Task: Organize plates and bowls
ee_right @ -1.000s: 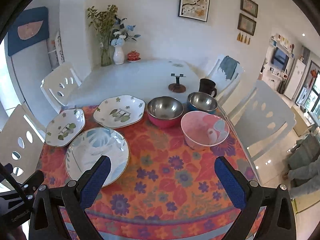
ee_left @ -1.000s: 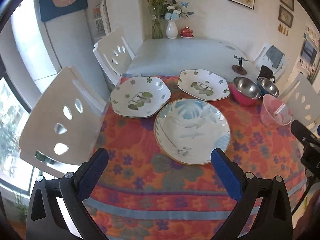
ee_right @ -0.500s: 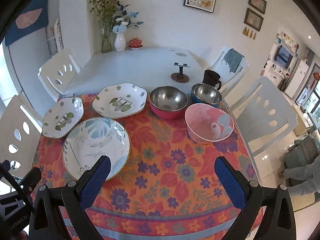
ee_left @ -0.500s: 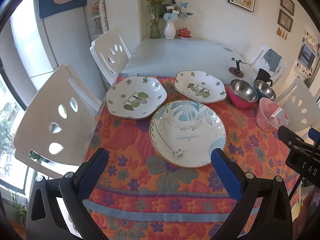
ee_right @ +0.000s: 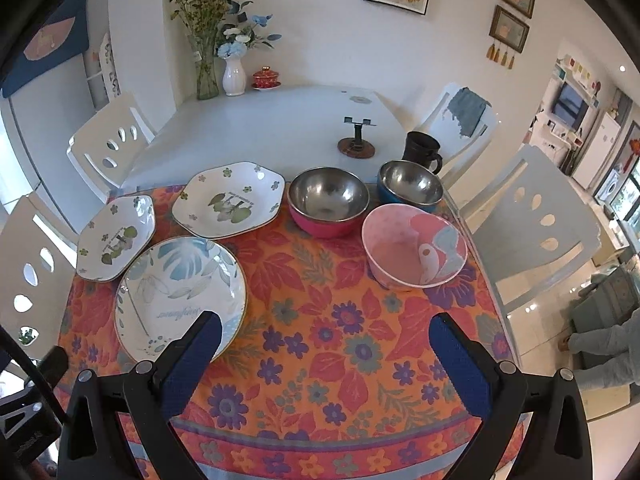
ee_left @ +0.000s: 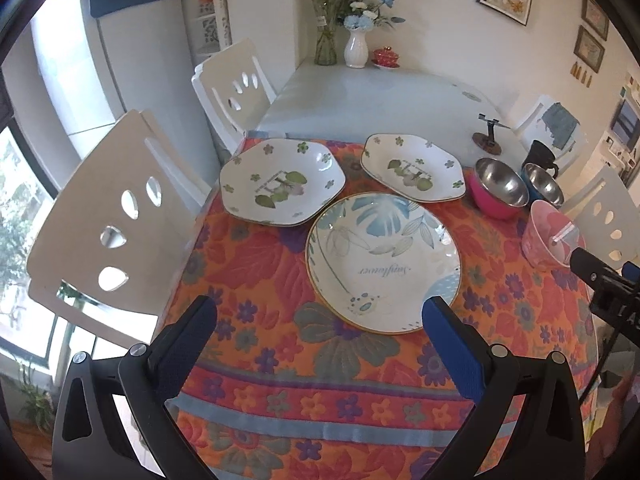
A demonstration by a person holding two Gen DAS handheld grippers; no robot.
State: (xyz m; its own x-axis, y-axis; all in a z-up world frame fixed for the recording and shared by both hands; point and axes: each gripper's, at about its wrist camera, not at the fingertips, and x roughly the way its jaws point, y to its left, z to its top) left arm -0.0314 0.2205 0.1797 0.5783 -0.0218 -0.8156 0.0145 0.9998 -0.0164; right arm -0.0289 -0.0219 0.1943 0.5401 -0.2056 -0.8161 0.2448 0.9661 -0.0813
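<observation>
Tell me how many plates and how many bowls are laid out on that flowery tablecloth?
Plates: 3 — the round blue-leaf plate, the six-sided green-leaf plate and a second six-sided plate.
Bowls: 3 — the steel bowl with pink outside, the steel bowl with blue outside and the pink bowl.
Total: 6

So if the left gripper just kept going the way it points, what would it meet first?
Most likely the round blue-leaf plate: it lies centred ahead of the open left gripper, nearer than both hexagonal plates, though depth is unclear.
</observation>
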